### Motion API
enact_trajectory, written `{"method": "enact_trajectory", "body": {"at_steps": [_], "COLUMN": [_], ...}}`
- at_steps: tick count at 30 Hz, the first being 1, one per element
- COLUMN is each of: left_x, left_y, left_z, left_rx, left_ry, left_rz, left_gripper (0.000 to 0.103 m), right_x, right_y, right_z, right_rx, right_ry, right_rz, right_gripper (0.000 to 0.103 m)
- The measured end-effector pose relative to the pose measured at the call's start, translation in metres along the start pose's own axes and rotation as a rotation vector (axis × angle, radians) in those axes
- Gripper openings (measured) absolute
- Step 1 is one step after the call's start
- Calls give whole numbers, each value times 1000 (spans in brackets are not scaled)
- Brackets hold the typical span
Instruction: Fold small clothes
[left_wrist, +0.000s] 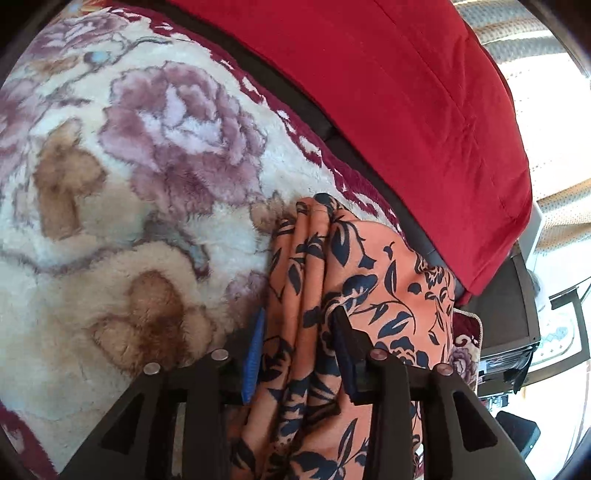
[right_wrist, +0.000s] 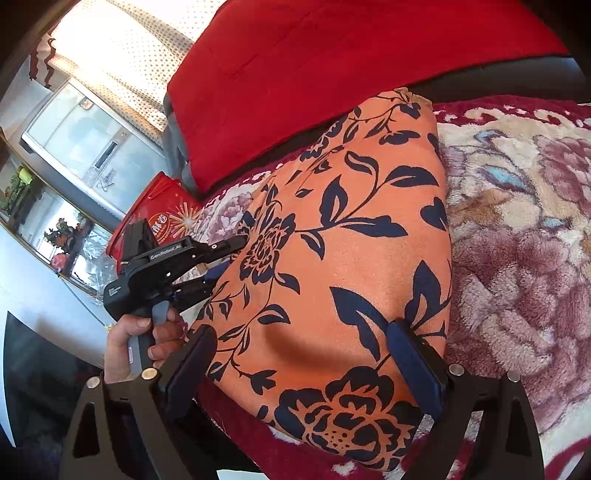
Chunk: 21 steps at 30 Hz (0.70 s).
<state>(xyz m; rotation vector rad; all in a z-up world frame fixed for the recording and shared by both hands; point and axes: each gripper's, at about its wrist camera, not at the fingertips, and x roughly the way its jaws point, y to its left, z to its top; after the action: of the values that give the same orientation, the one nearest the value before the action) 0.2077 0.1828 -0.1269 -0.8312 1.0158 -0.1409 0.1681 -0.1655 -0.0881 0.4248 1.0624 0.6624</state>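
Observation:
An orange cloth with dark blue flowers (right_wrist: 332, 229) lies folded on a plush floral blanket (right_wrist: 517, 240). In the left wrist view the cloth (left_wrist: 388, 266) bunches into lengthwise folds. My left gripper (left_wrist: 299, 332) has its blue pads pressed against those folds from both sides. The right wrist view shows the left gripper (right_wrist: 231, 258) clamped on the cloth's left edge, with a hand (right_wrist: 125, 343) on its handle. My right gripper (right_wrist: 303, 343) stands wide open over the cloth's near end. One of its fingers rests by the left border, the other lies on the fabric near the right border.
A red cushion (left_wrist: 406, 110) lies along the blanket's far side, with a dark sofa edge under it. A red printed bag (right_wrist: 162, 210) and a glass cabinet (right_wrist: 81, 147) stand to the left of the cloth. The blanket (left_wrist: 129, 166) stretches out left of the cloth.

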Motion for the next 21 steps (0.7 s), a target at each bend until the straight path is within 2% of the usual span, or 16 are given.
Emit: {"method": "enact_trajectory", "body": {"at_steps": [3, 4, 6, 7, 9, 12, 16, 21], "left_x": [-11, -14, -23, -28, -34, -36, -31, -21], "left_y": [-5, -6, -4, -1, 6, 6, -13, -30], "left_z": [-6, -7, -9, -10, -12, -20, -35, -45], "left_rx": [67, 81, 100, 101, 77, 115, 234, 307], "left_ry": [-44, -61, -96, -106, -97, -44, -17, 1], "left_rz": [57, 74, 138, 144, 121, 70, 84, 115], "left_gripper": [47, 47, 49, 58, 68, 69, 73, 74], "right_x": [0, 0, 0, 0, 1, 1, 3, 7], "right_y": [0, 0, 1, 2, 2, 5, 9, 14], "right_z": [-1, -1, -2, -2, -2, -3, -3, -2], "right_rx": [-2, -1, 1, 3, 3, 4, 1, -1], "right_ry": [-3, -5, -7, -8, -8, -13, -17, -8], "right_rz": [-3, -4, -7, -9, -11, -19, -37, -60], "right_gripper": [95, 95, 95, 95, 95, 95, 95, 95]}}
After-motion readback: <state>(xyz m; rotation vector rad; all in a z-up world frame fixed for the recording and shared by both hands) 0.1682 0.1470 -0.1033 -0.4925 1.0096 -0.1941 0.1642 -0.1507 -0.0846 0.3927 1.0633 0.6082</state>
